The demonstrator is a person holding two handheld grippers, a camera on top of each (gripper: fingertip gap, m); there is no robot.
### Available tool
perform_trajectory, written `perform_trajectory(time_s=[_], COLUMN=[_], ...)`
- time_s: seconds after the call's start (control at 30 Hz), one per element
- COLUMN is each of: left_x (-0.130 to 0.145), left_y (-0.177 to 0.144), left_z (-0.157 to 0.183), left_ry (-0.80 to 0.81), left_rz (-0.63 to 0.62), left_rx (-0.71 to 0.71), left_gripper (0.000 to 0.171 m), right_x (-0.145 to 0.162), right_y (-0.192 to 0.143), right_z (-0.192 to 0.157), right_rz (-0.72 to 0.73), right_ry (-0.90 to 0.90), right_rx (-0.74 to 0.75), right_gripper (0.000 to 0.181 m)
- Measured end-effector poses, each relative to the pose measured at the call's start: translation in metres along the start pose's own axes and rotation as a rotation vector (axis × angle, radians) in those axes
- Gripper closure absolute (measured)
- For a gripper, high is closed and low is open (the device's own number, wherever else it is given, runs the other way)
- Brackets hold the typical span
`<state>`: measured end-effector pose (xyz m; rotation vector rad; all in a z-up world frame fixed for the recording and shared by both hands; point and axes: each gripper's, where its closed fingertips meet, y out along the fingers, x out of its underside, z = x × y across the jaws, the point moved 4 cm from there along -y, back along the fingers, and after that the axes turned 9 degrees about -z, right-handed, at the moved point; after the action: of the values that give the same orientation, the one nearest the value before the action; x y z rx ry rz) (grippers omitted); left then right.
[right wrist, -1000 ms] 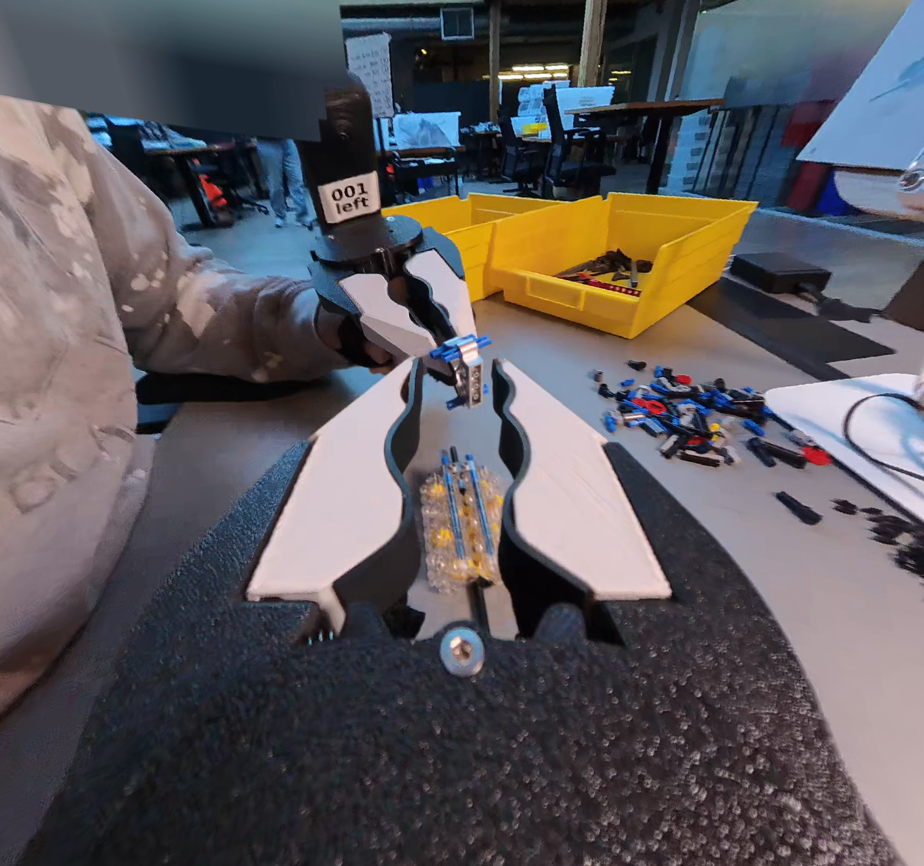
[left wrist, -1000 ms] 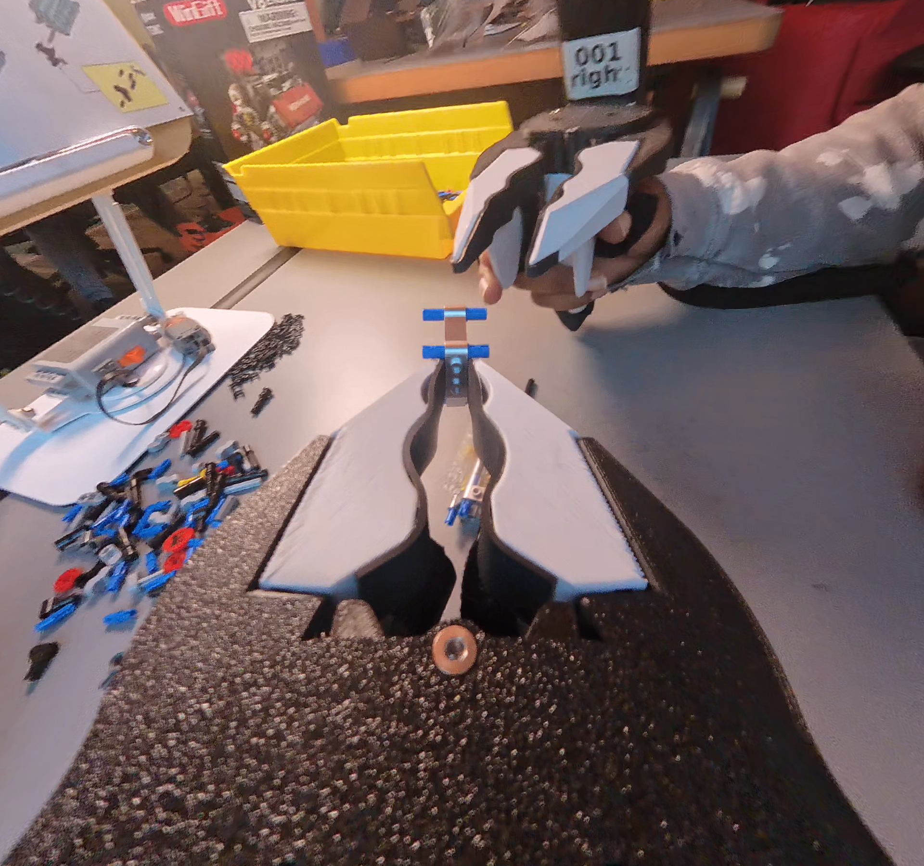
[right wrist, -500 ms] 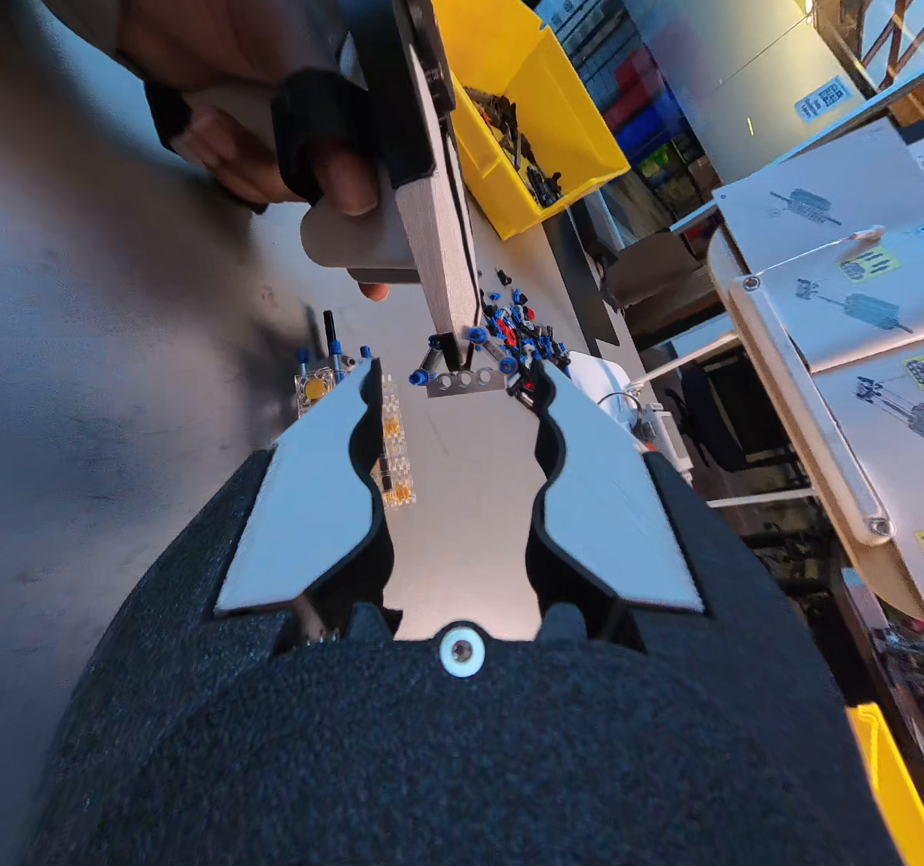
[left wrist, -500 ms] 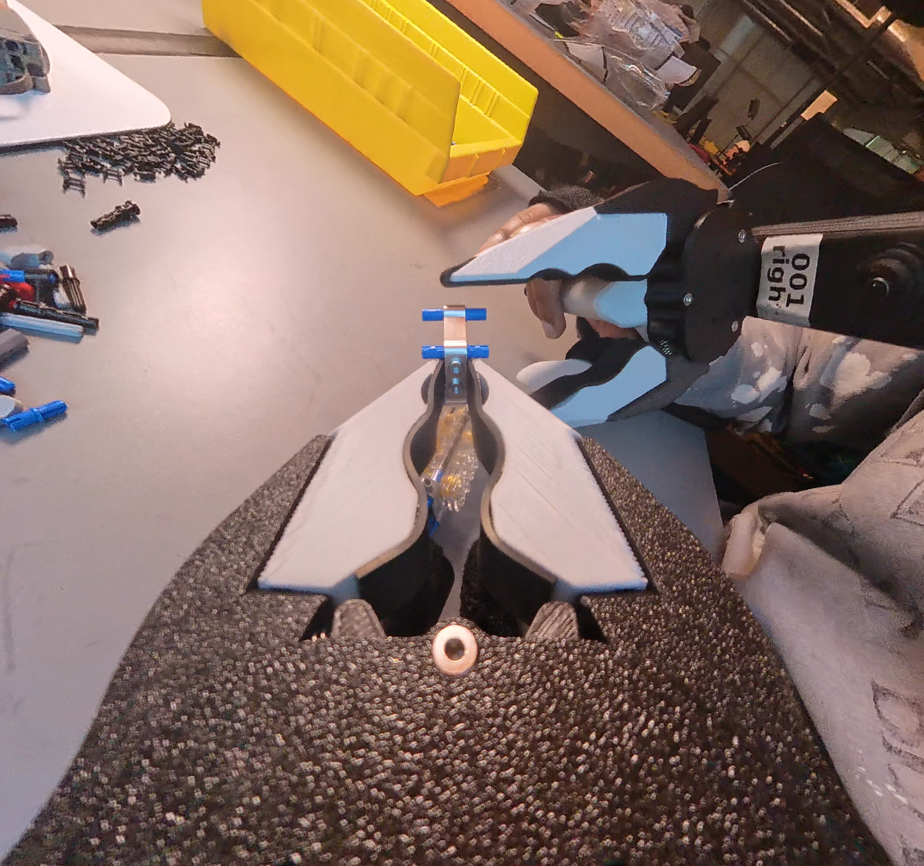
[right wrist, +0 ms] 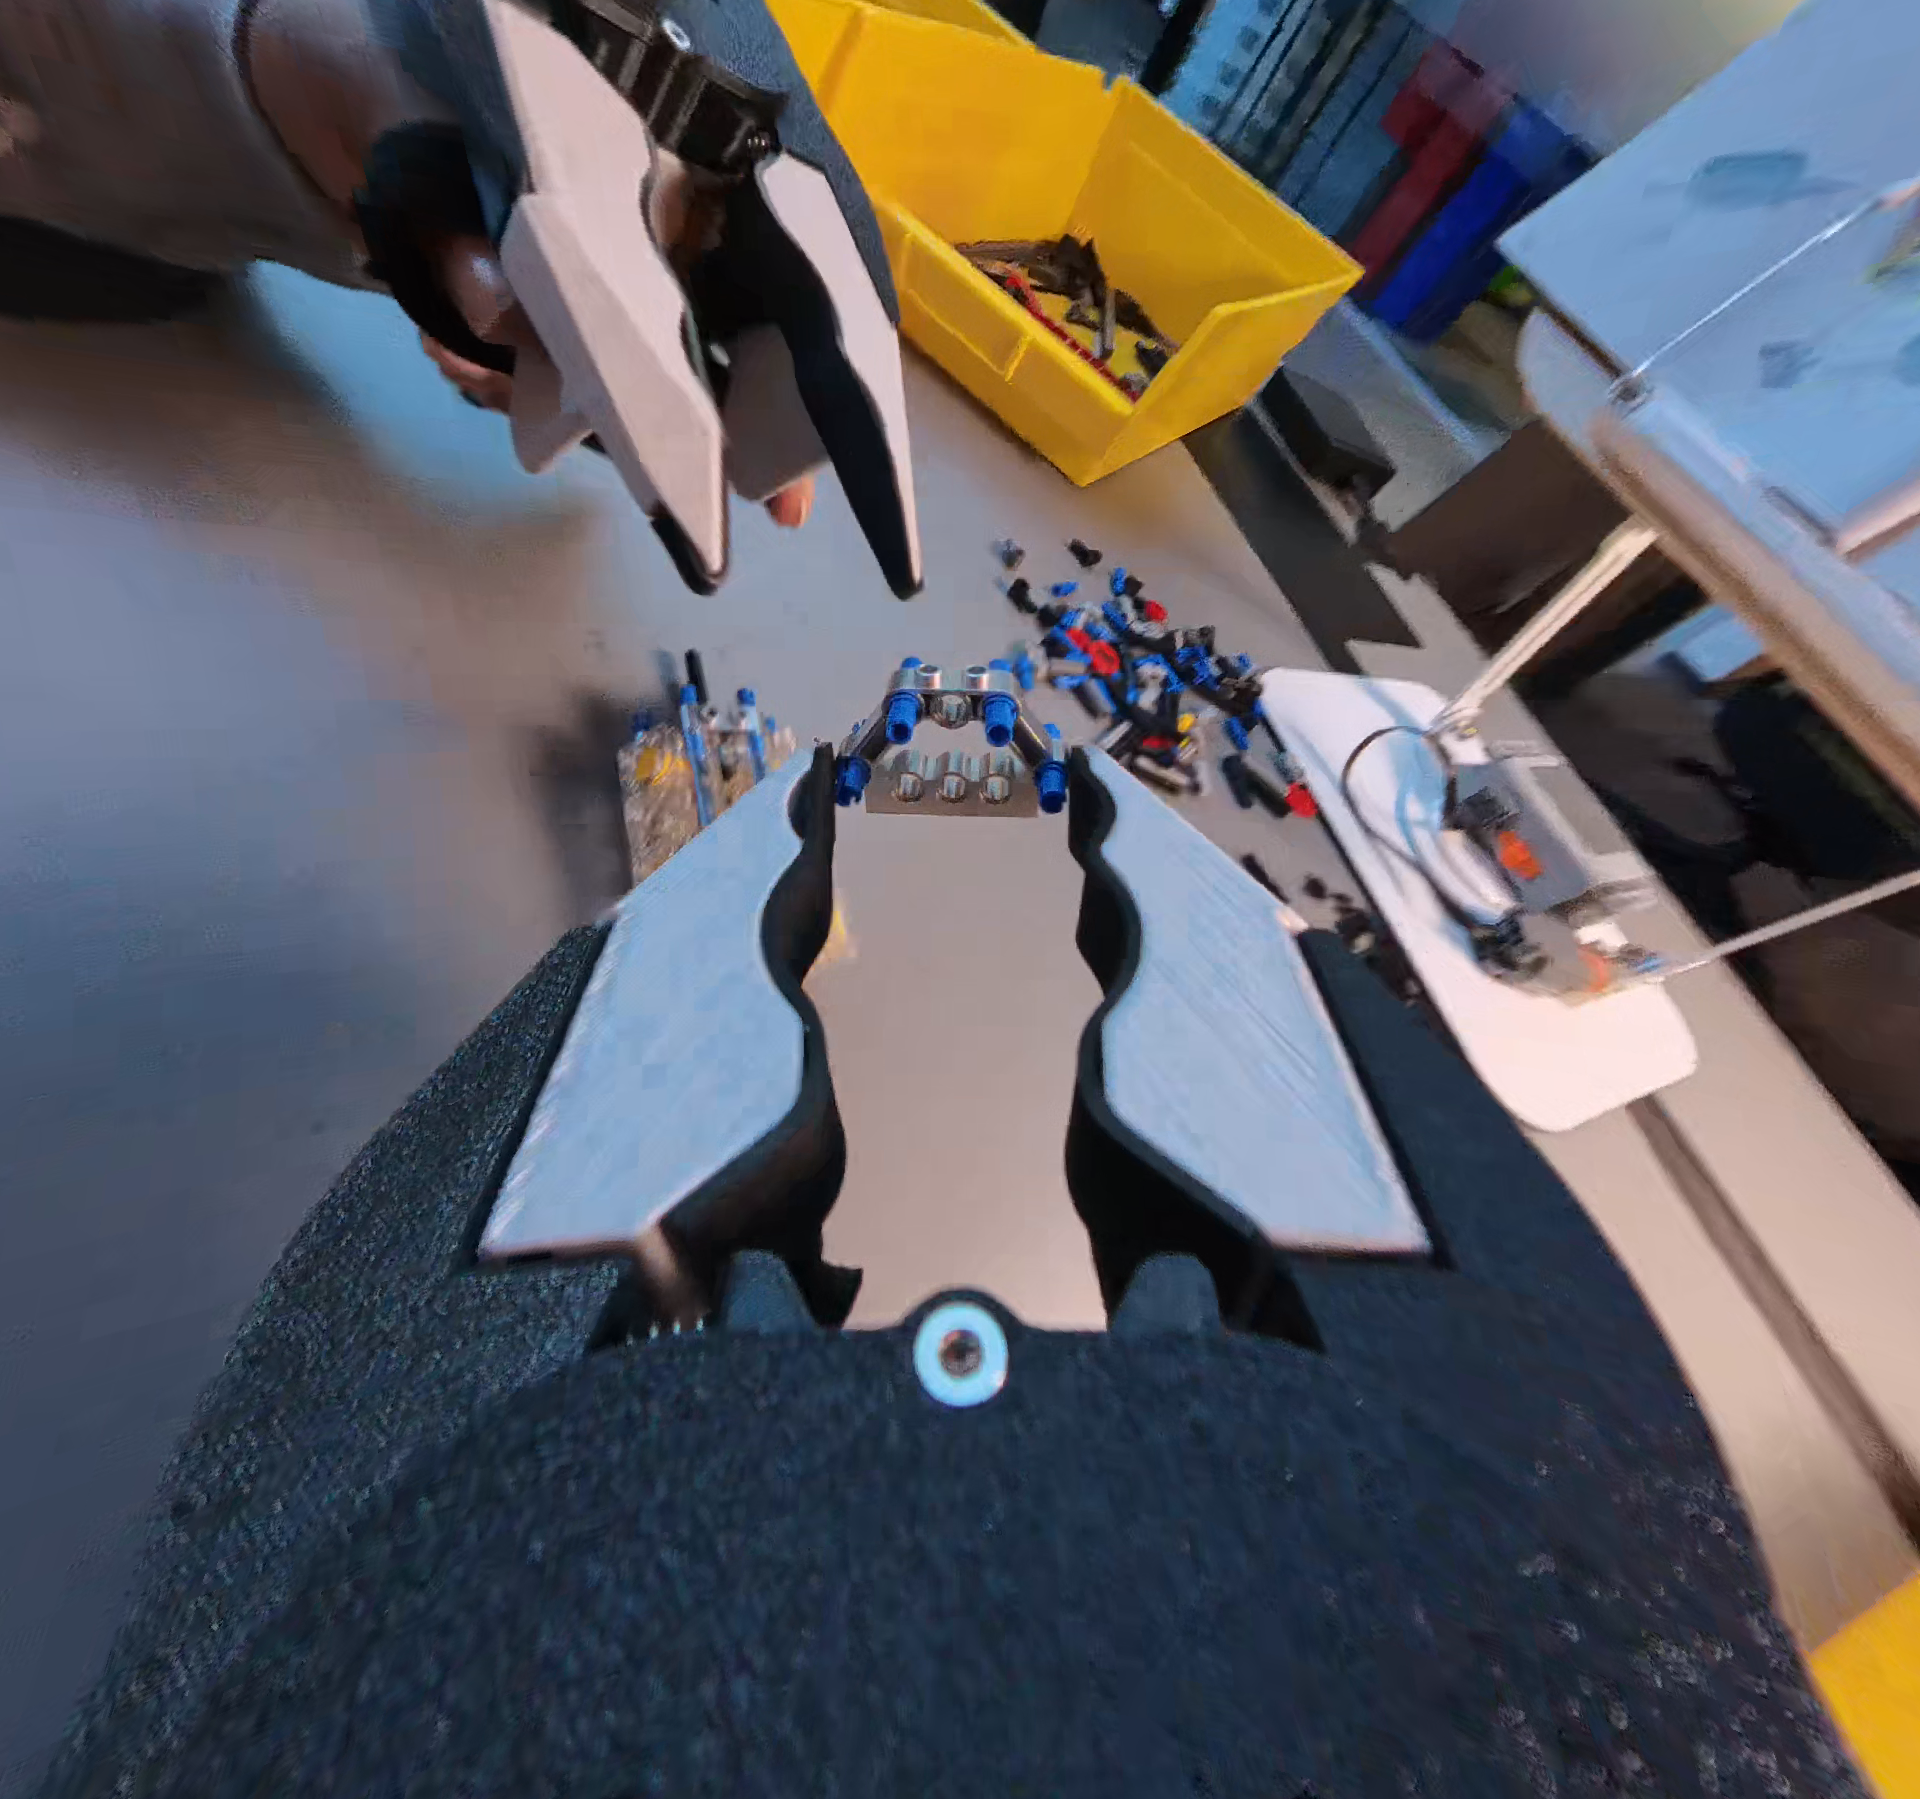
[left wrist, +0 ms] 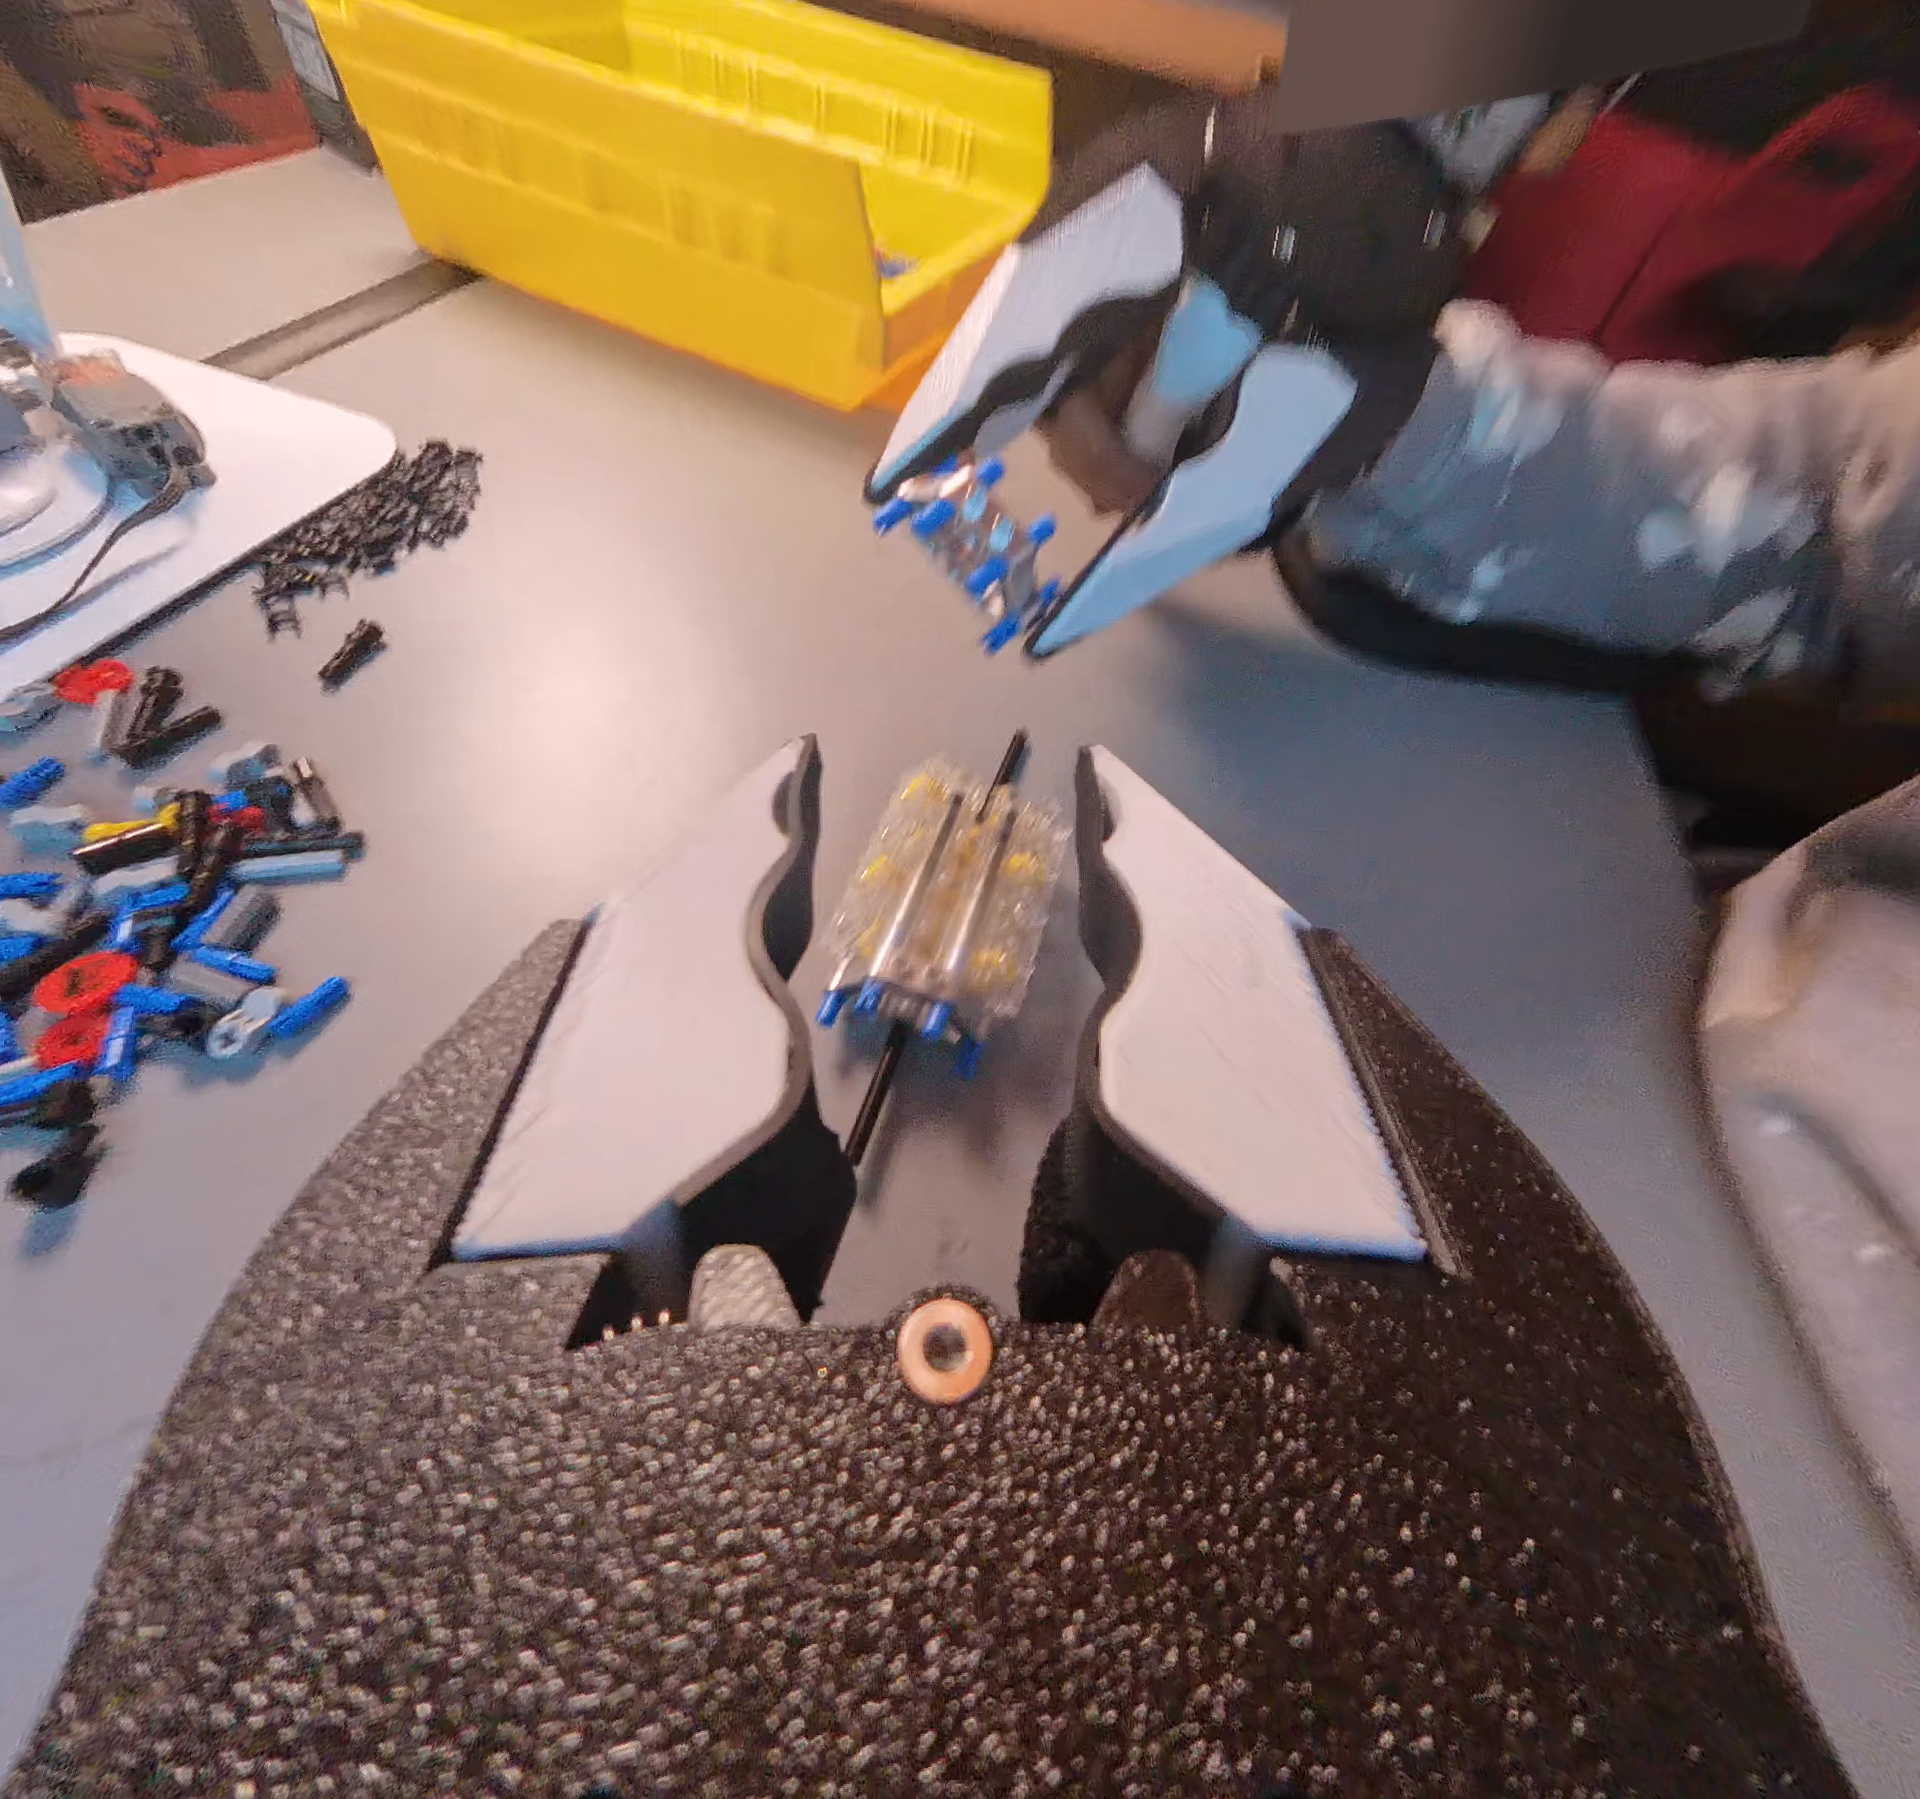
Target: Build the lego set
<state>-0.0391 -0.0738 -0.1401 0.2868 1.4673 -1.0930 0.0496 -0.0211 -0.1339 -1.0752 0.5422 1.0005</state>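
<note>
On the grey workbench point(left wrist: 665, 544) the left gripper point(left wrist: 943, 762) is hanging wide open and empty over a clear block assembly point(left wrist: 951, 902) lying between its fingers, while the right gripper point(right wrist: 951, 775) is pinching a grey beam piece with blue pins point(right wrist: 951, 752) at its tips.

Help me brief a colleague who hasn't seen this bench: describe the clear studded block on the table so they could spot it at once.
Start at the big yellow plastic bin on the grey table, then come toward the open left gripper. The clear studded block with yellow insides lies flat just past its fingertips. Unlike the loose pile of small blue, black and red pieces beside it, it is transparent, with a black rod through it.
</note>
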Motion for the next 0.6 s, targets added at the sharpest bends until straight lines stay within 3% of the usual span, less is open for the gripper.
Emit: perform_trajectory(time_s=[0.1, 0.23, 0.37, 0.5, 0.6], left_x=[0.025, 0.046, 0.041, 0.041, 0.046], left_y=[0.014, 0.031, 0.04, 0.05, 0.056], left_z=[-0.001, 0.001, -0.006, -0.006, -0.006], left_ry=[0.115, 0.2, 0.225, 0.175, 0.217], left_rz=[-0.207, -0.375, -0.414, -0.478, -0.528], left_rx=[-0.051, -0.045, -0.044, 0.068, 0.106], left_gripper=[0.112, 0.108, 0.103, 0.099, 0.114], right_x=[0.023, 0.039, 0.052, 0.061, 0.066], right_y=[-0.015, -0.019, -0.006, 0.002, 0.003], right_z=[0.002, -0.01, -0.019, -0.019, -0.023], right_rz=[-0.025, -0.066, -0.143, -0.219, -0.257], right_ry=[0.108, 0.147, 0.131, 0.132, 0.125], right_rx=[-0.196, -0.357, -0.392, -0.401, -0.412], right_gripper=[0.139, 0.139, 0.139, 0.138, 0.138])
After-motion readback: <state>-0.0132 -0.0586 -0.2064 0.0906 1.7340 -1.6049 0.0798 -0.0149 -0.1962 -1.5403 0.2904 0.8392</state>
